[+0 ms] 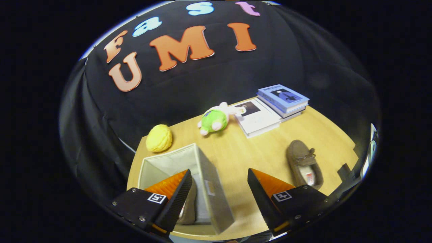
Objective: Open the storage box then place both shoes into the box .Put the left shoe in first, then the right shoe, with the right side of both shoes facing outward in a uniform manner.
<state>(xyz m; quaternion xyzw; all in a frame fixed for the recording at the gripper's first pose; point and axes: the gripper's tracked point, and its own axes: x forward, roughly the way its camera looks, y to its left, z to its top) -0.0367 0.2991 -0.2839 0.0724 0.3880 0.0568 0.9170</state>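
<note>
A grey fabric storage box (216, 189) stands open on the wooden table, its right wall running between my fingers. Inside it, behind my left finger, one brown shoe (189, 209) stands against the wall, partly hidden. The other brown moccasin (303, 163) with a lace bow lies flat on the table just beyond my right finger, its toe pointing away. My gripper (219, 182) hovers above the box's right wall, open, with nothing pressed between its fingers.
A yellow knitted ball (159, 137) sits beyond the box at the table's far left corner. A green and white plush toy (214, 119) lies at the back middle. Books lie at the back right: a white one (258, 118) and a blue stack (282, 99).
</note>
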